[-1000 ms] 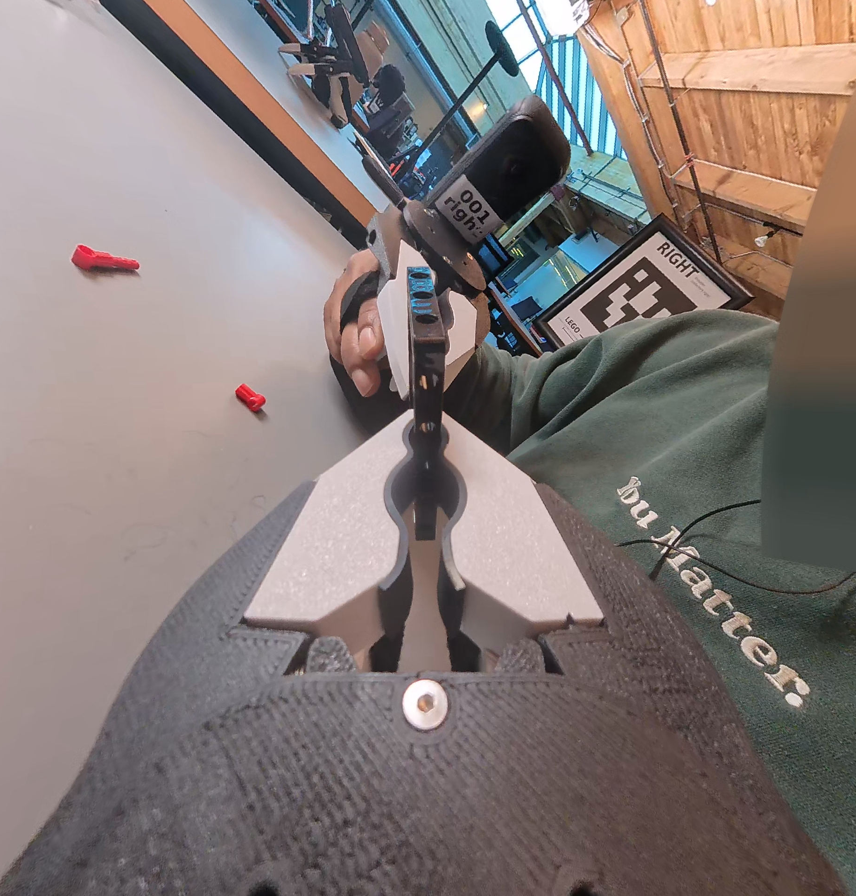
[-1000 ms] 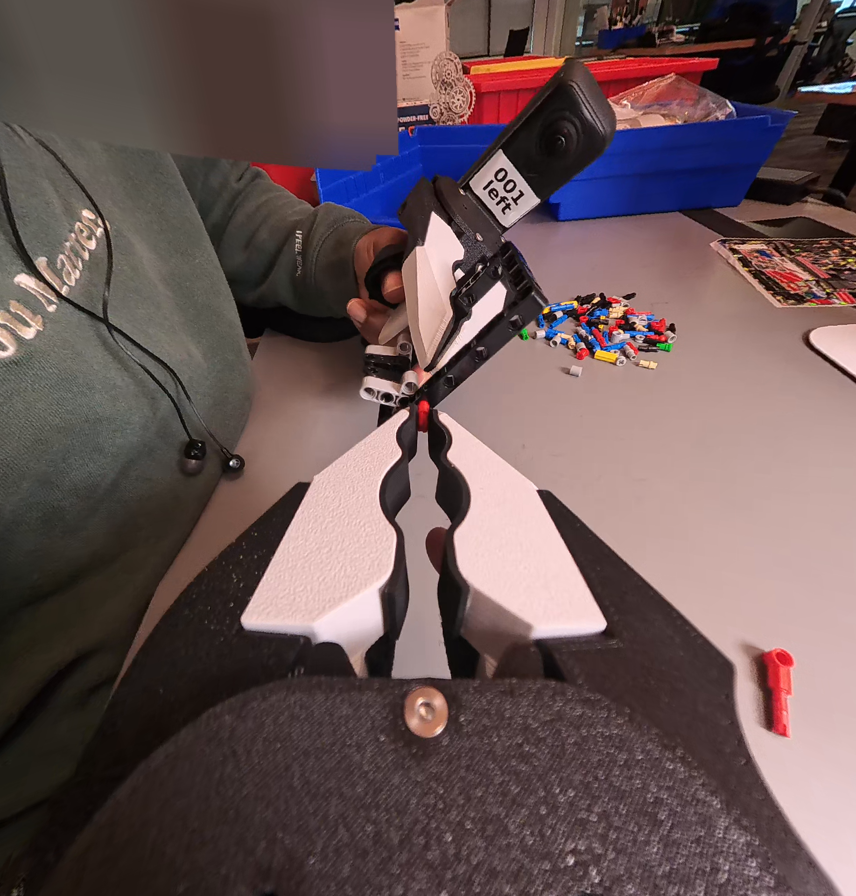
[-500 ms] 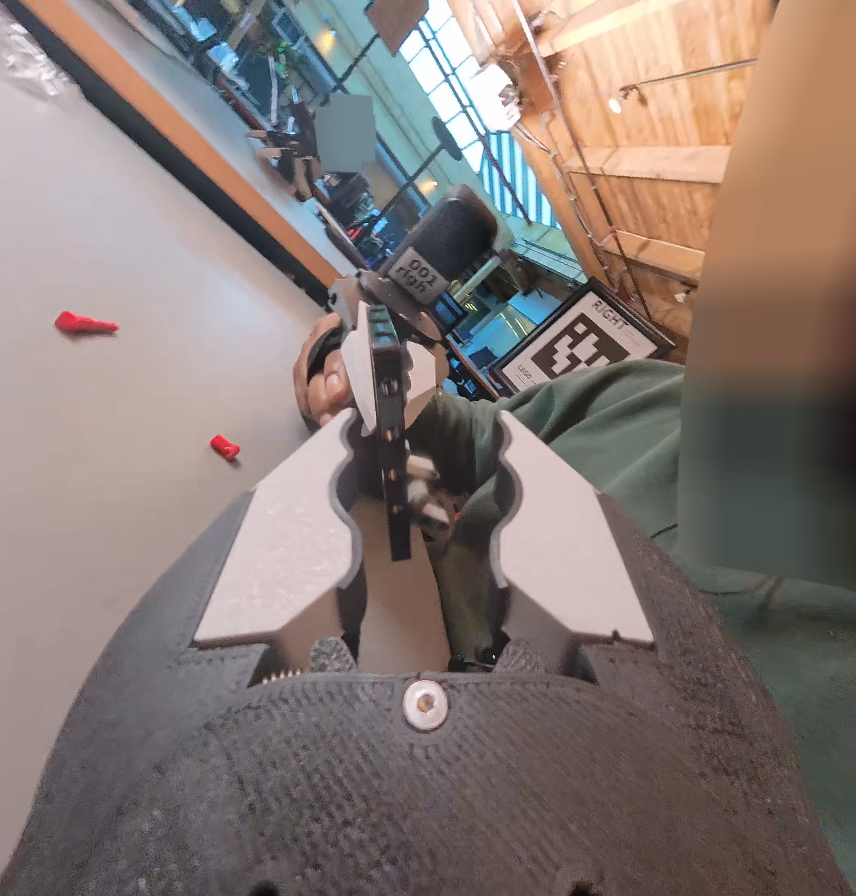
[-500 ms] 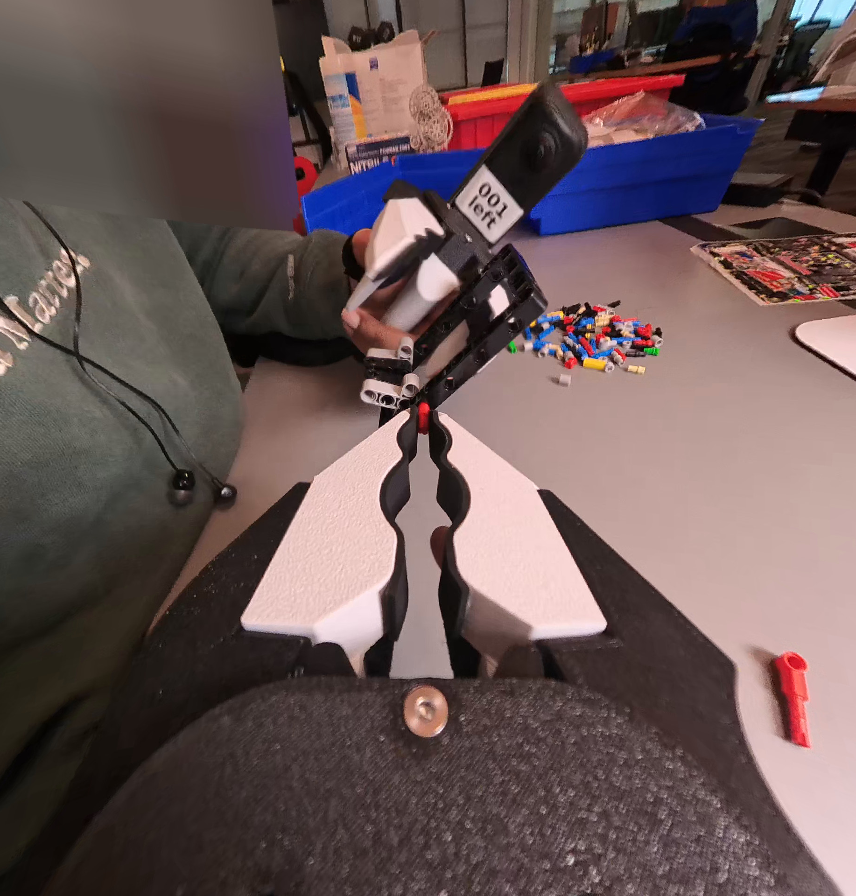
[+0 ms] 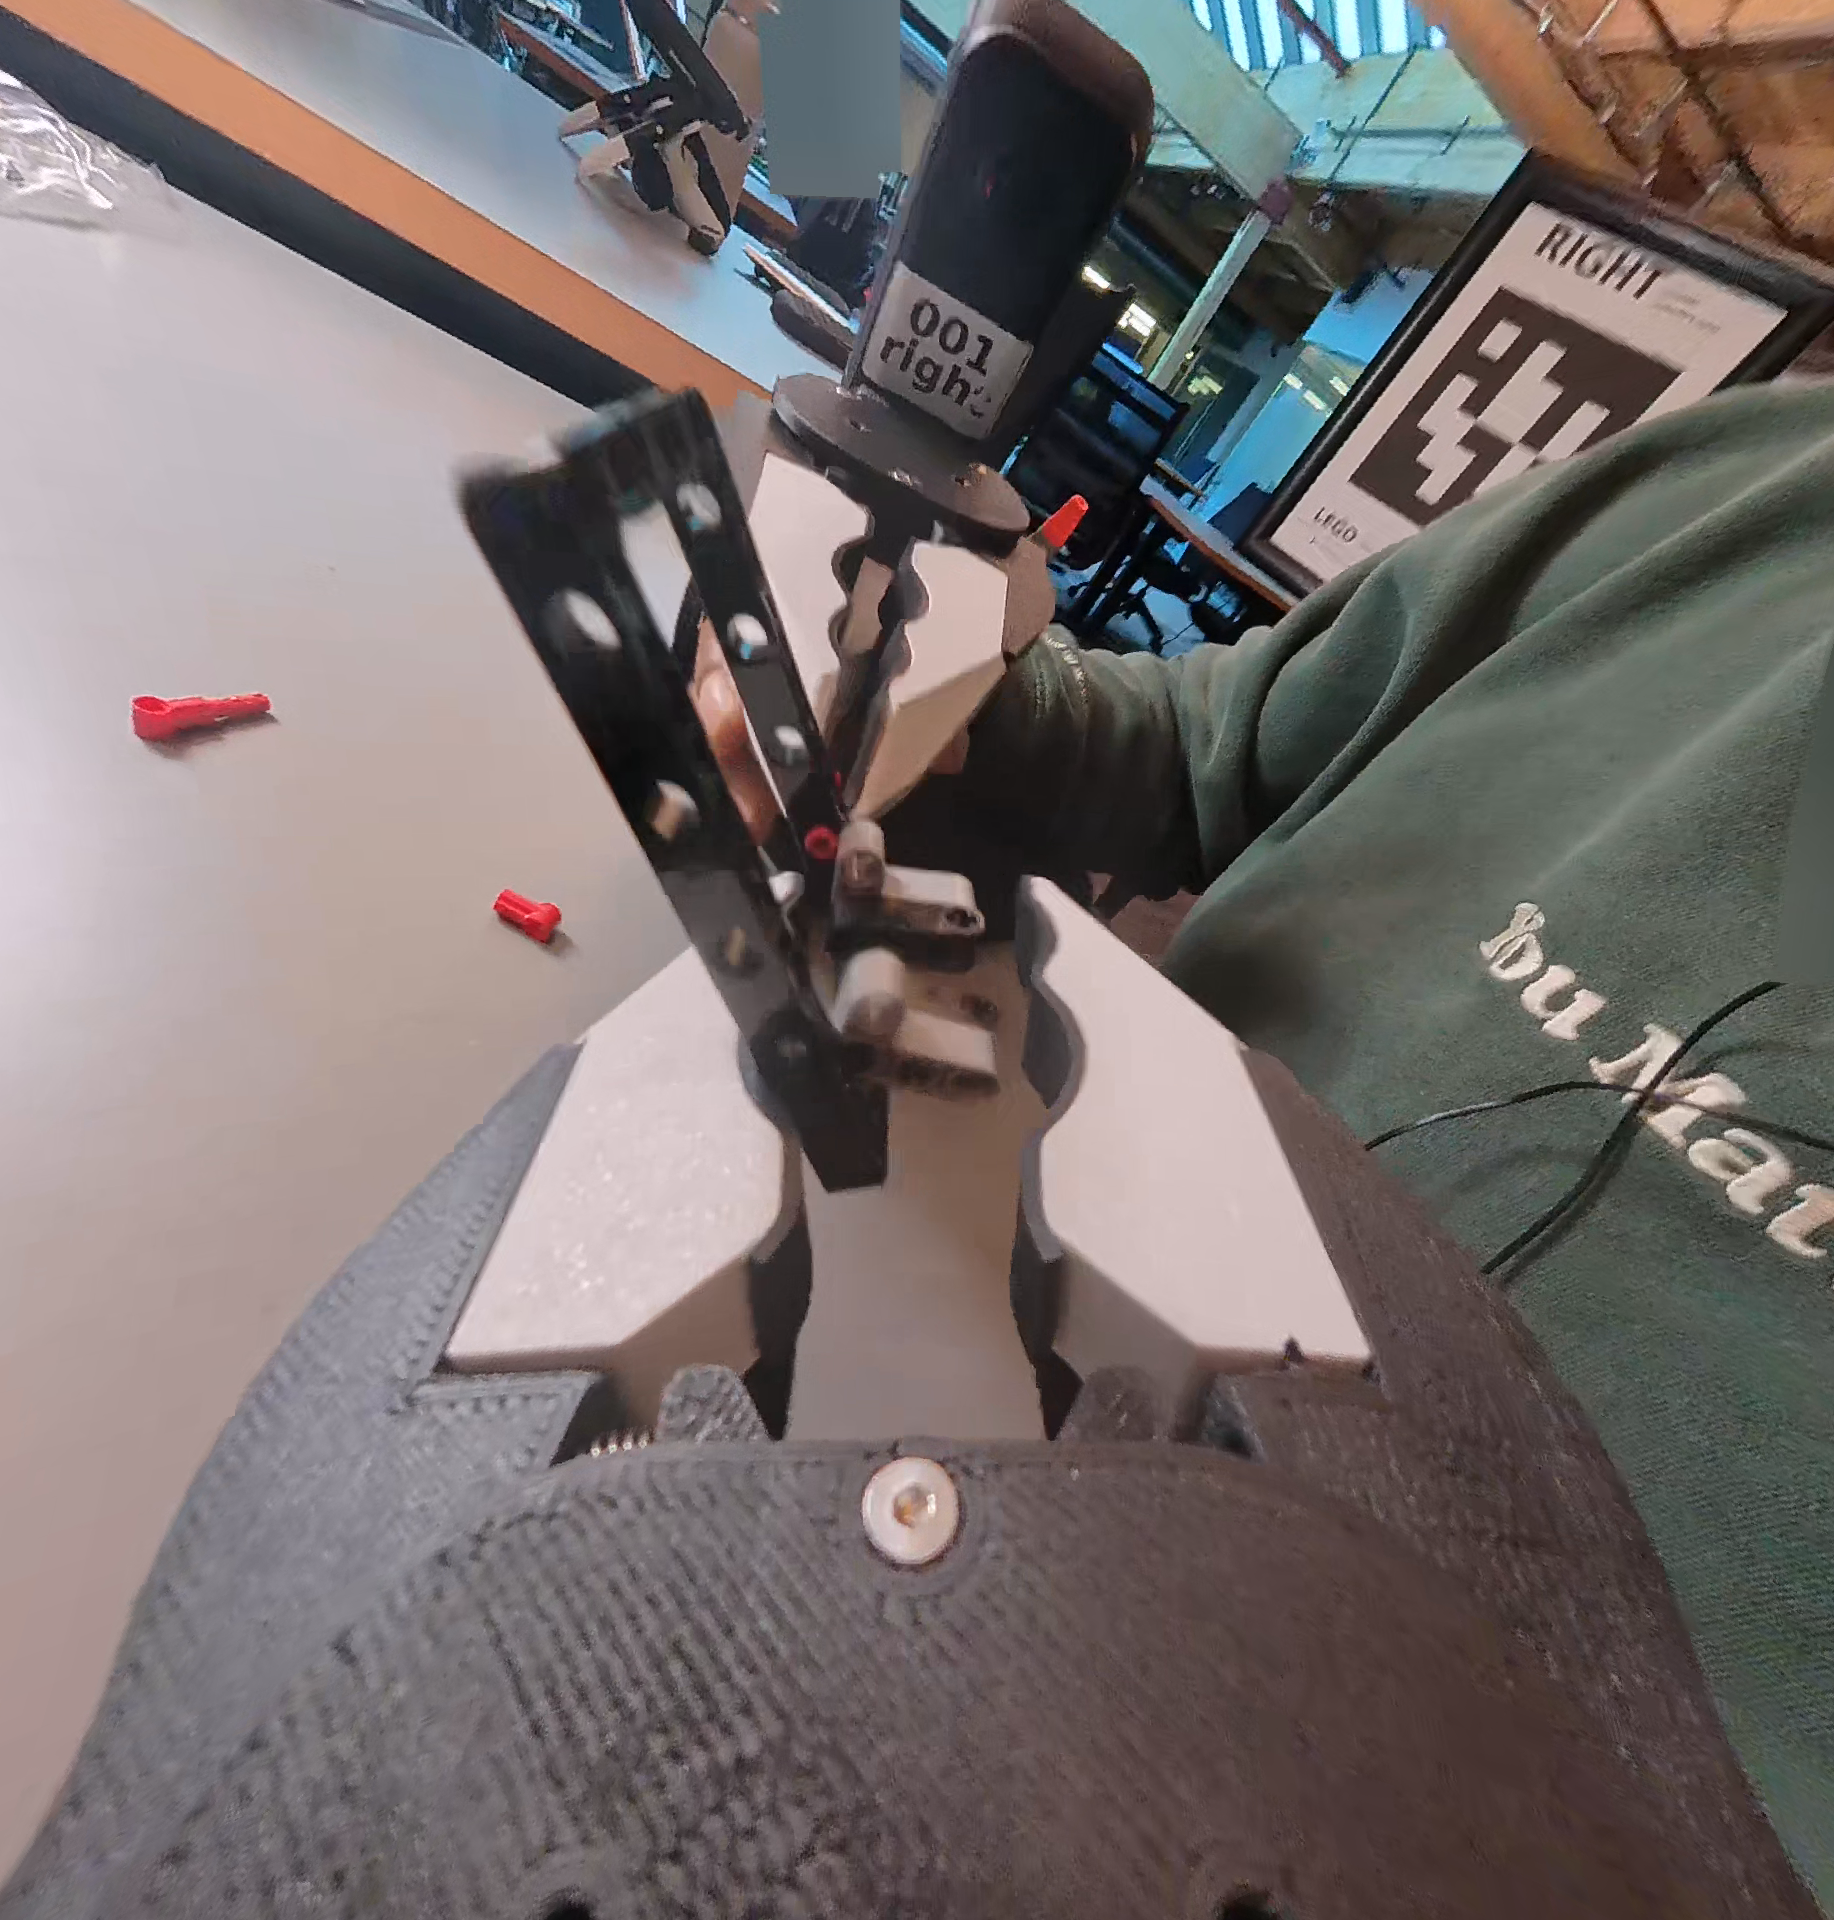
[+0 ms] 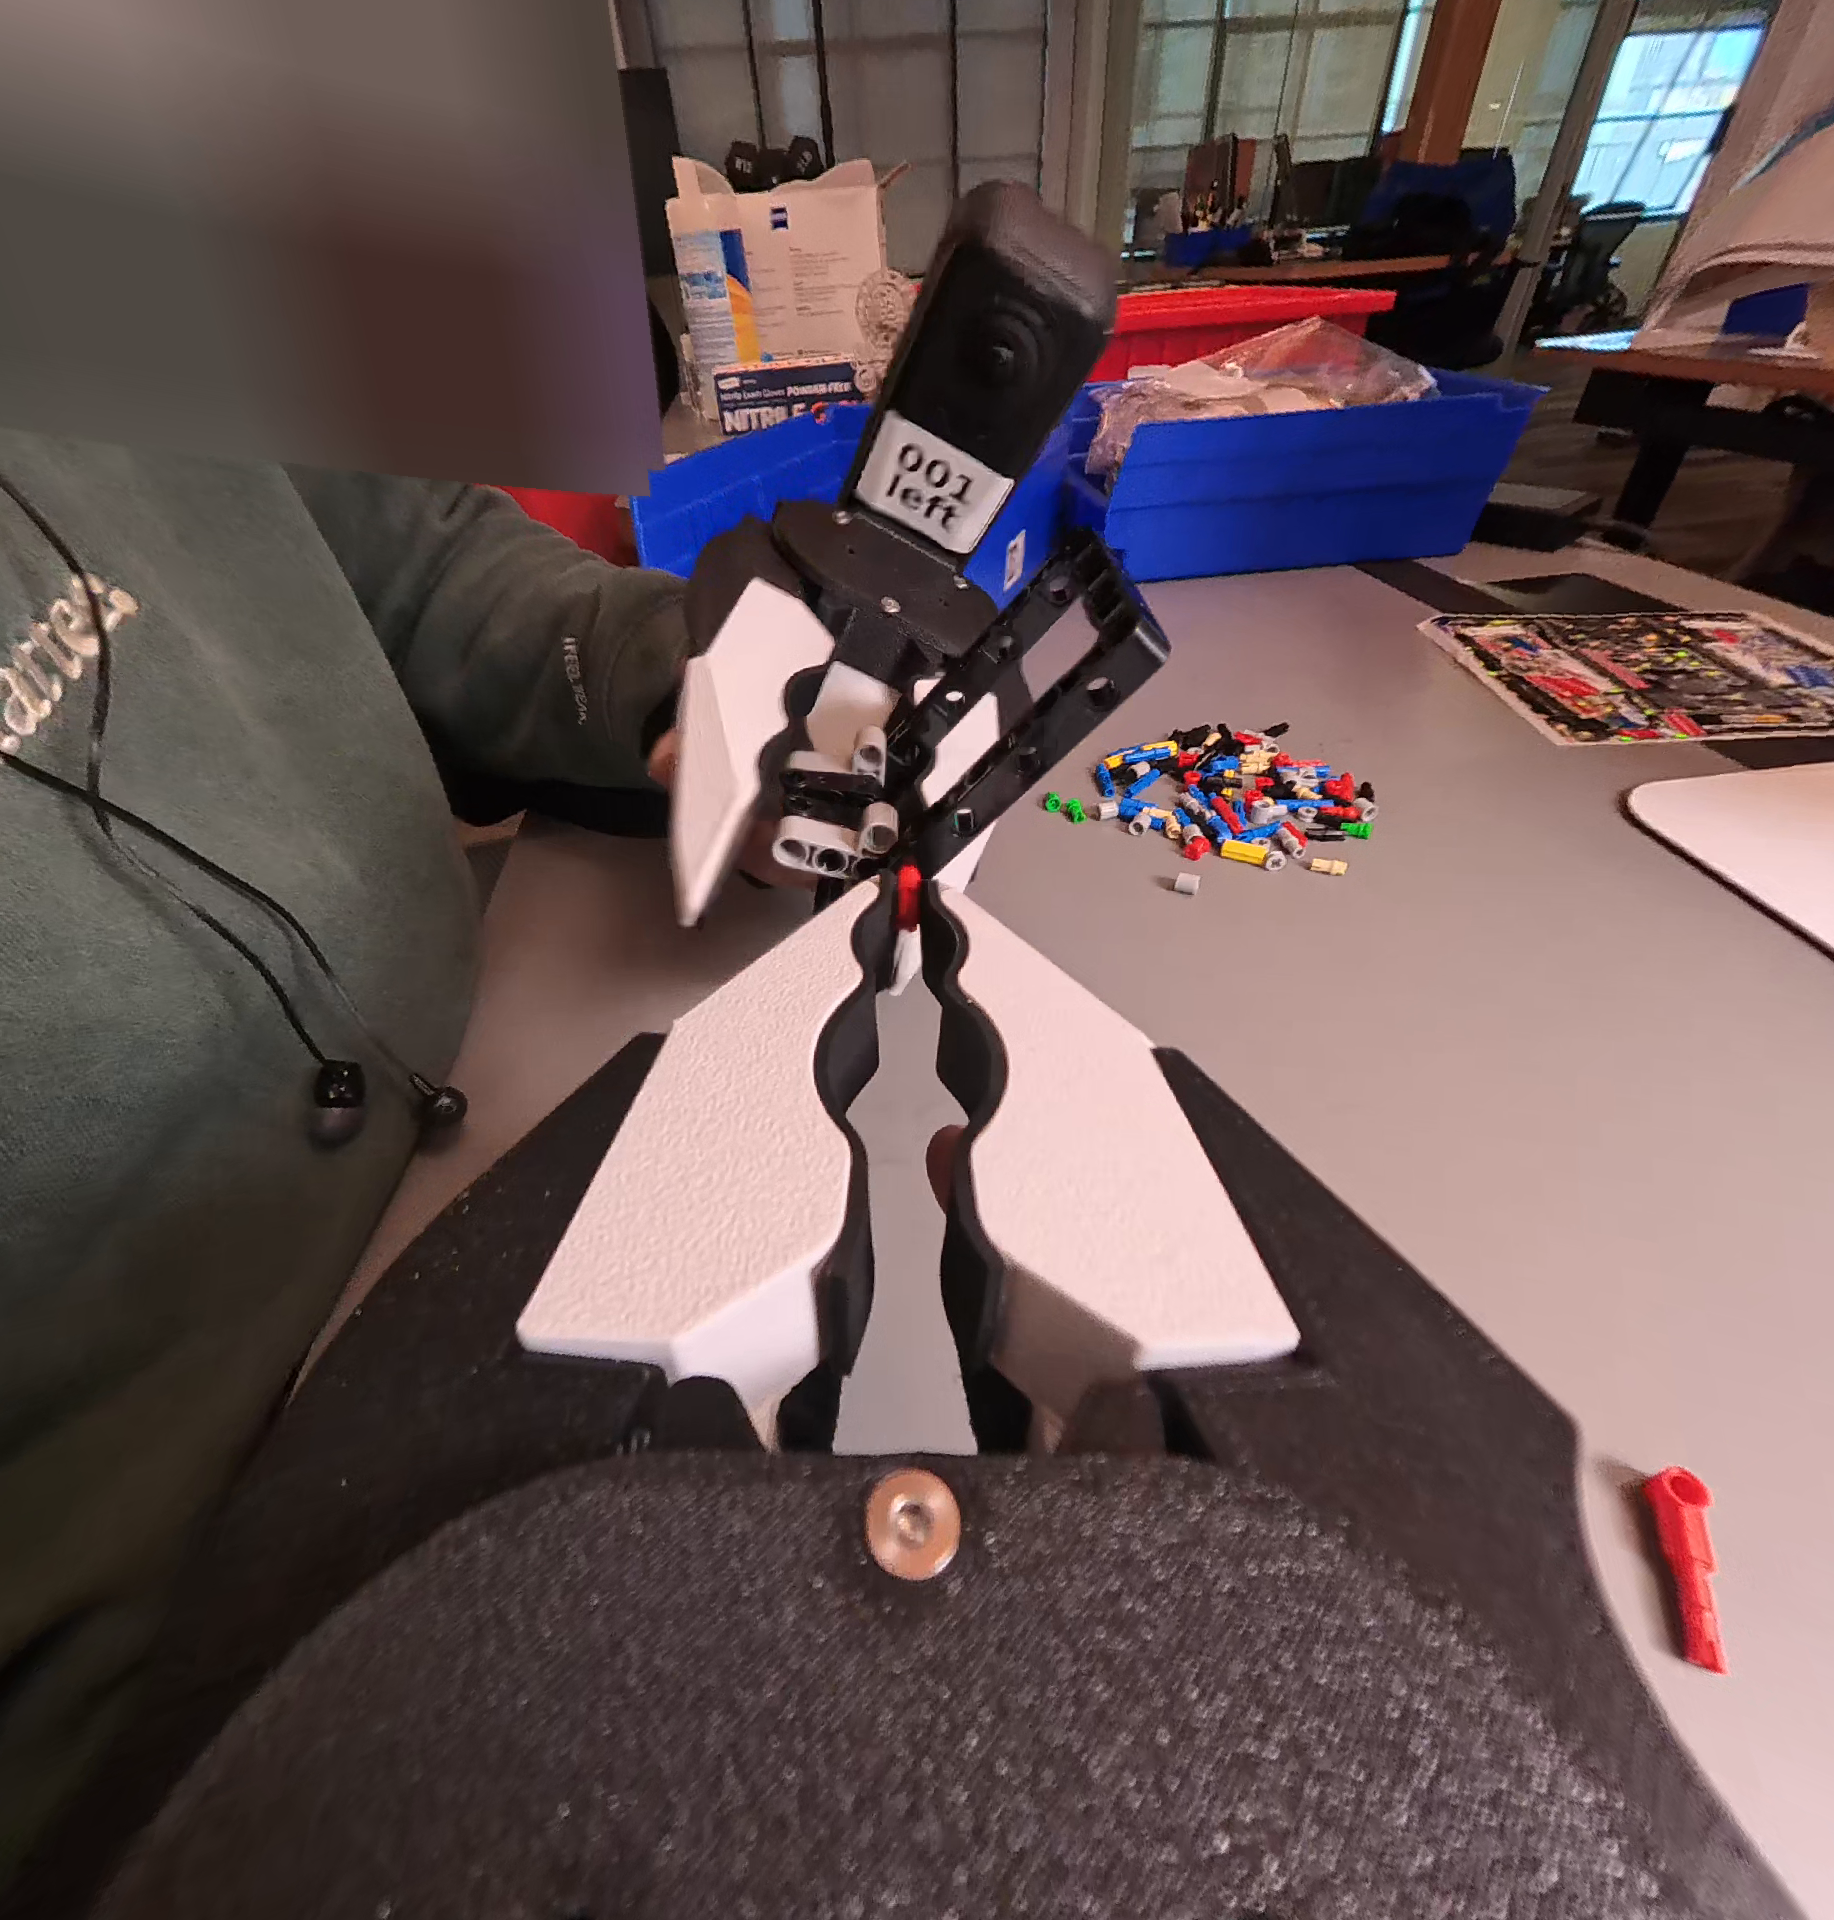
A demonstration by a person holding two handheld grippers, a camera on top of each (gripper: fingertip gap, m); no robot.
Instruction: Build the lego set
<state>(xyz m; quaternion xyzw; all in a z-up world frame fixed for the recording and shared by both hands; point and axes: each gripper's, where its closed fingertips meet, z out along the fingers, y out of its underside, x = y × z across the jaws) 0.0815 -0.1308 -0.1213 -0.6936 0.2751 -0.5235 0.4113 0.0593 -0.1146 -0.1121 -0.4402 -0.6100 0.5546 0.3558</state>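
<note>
A black rectangular lego frame [image 5: 632,748] with grey connectors [image 5: 913,1029] on its lower end stands tilted in the air. Its lower end sits between the spread fingers of my left gripper [image 5: 871,935], which is open; the frame leans on the left finger. My right gripper [image 6: 897,894] is shut on a red pin [image 6: 906,896] that is stuck in the frame [image 6: 1058,727] near the connectors [image 6: 825,852]. The right gripper also shows in the left wrist view [image 5: 851,821], and the left gripper in the right wrist view [image 6: 840,748].
A long red pin [image 5: 198,715] and a short red piece [image 5: 526,912] lie on the grey table. A pile of small coloured parts [image 6: 1225,800], an instruction sheet [image 6: 1661,675], a white mat [image 6: 1775,852] and blue bins [image 6: 1308,468] lie beyond. A person's green sleeve is close. Both grippers' tips are close together, under 4 cm apart. My left tips are roughly 11 cm from the short red piece [image 5: 526,912].
My left gripper has opened off the black frame. The frame has turned, so its wide face and the grey connectors now show in the left wrist view. My right gripper stays shut on the red pin.
</note>
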